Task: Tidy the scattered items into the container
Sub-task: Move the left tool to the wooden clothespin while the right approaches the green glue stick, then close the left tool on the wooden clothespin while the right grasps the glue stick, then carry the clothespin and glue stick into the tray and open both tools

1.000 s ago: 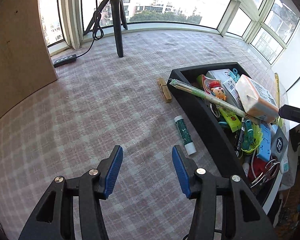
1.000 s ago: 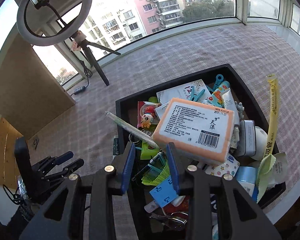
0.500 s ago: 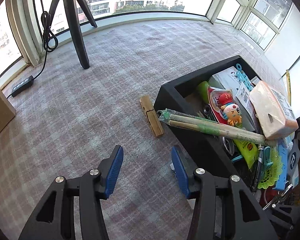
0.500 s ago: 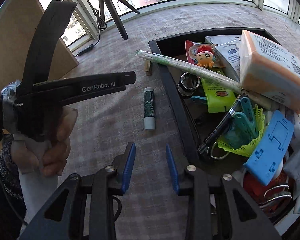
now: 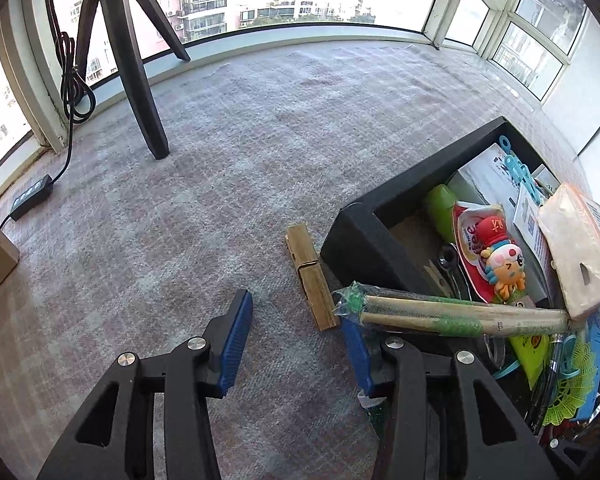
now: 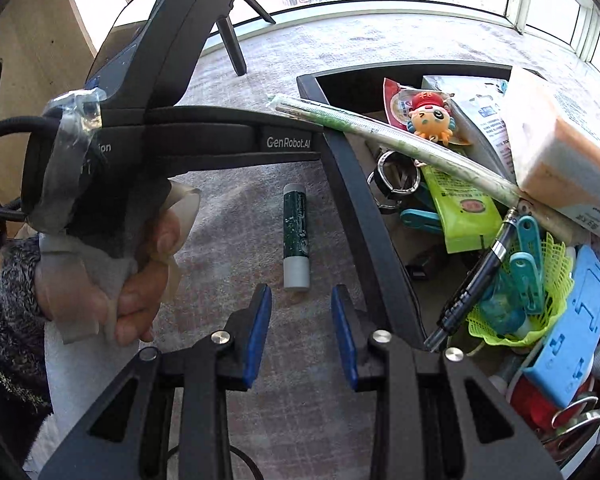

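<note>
Reading "GenRobot.AI", the left gripper (image 6: 172, 136) and right gripper (image 6: 300, 336) hold fingers wide, empty, near the glue stick (image 6: 296, 236).

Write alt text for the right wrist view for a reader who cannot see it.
The right gripper, jaws open, points at a green glue stick lying on checked cloth beside a black bin heaped with small items. On the left, a hand holds the left gripper's handle.

Glue stick (image 5: 374, 410) mostly behind jaws
</note>
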The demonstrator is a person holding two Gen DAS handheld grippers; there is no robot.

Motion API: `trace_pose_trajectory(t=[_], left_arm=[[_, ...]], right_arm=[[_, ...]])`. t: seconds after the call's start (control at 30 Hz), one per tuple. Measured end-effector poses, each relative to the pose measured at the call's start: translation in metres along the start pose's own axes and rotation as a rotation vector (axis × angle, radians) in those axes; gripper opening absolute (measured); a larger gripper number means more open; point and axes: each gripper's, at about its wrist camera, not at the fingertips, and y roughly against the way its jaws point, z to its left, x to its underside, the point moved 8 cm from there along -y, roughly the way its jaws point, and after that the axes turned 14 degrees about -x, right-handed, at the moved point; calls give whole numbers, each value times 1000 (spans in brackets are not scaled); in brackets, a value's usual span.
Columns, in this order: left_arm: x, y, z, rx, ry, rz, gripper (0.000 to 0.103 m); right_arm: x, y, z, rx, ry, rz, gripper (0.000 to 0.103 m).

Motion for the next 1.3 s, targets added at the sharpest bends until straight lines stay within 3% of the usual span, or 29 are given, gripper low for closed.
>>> trace_pose_trajectory(t=[0.2,0.4,0.53,0.6,0.73,0.93,1.0,1.1,1.3], left_arm=[[-9,-7,16,-52,40,1,12],[-12,-11,25,-108,18,-22,10],[-11,-13,37,-118,46,-14,10],[-8,-13,47,-131,61,-8,10],[1,-11,71,-115,112,16,10],[20,26,93,-101,140,-8,10],[25,40,95,-85,150,-18,10],[29,59,84,-53,152,-31,10],[29,106,27,52,106,-69,10]], right_arm=[[-11,-5,-4,24,16,-30,30],[-17,-16,-1,50,58,-25,30],[-16,-23,5,104,107,-12,16],[-14,-23,5,84,103,-5,14],[-5,-15,0,47,70,-5,14],[7,18,3,-25,23,-46,14],[-3,31,7,-51,14,-69,14],[-7,64,14,-70,7,-118,14],[-25,110,-23,-51,-65,-212,14]])
